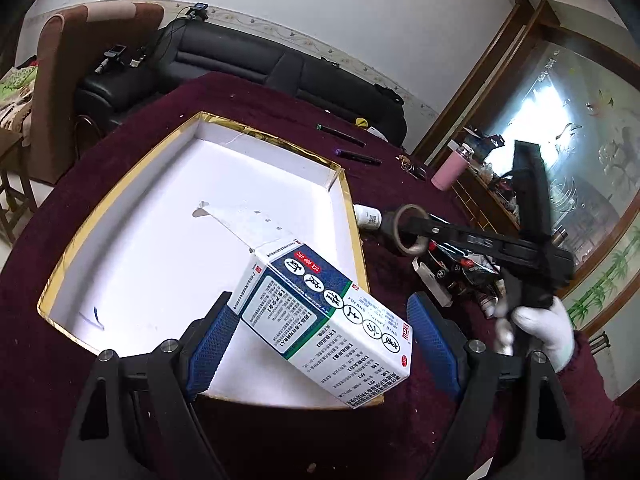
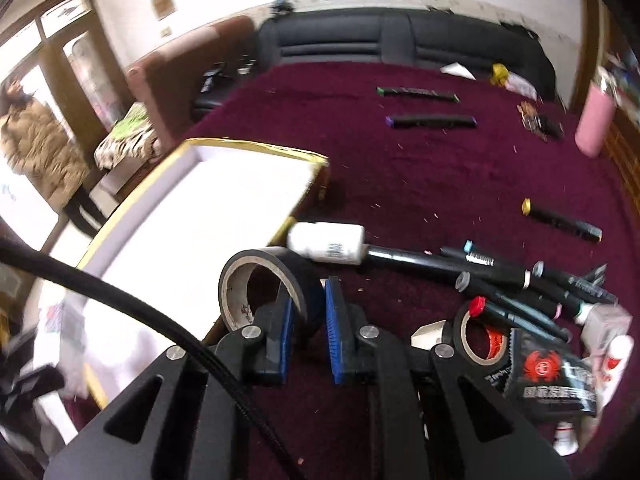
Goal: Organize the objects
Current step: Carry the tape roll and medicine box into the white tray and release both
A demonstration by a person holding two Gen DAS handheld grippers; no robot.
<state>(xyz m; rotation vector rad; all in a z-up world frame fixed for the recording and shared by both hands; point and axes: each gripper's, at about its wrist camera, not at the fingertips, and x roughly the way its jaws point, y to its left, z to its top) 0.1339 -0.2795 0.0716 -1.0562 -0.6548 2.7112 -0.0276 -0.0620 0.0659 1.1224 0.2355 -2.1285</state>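
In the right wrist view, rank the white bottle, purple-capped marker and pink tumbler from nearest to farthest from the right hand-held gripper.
From the right hand-held gripper:
1. White bottle, lying just ahead beside the tray.
2. Purple-capped marker, mid-table.
3. Pink tumbler, far right edge.

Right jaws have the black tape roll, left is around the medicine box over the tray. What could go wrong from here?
1. The right gripper pinches only one wall of the black tape roll, so it may swing or slip in transit.
2. The medicine box sits skewed between the left gripper's wide jaws, its end flap open; it could twist or land half over the white tray's gold rim.
3. Both hands converge on the tray and could collide.
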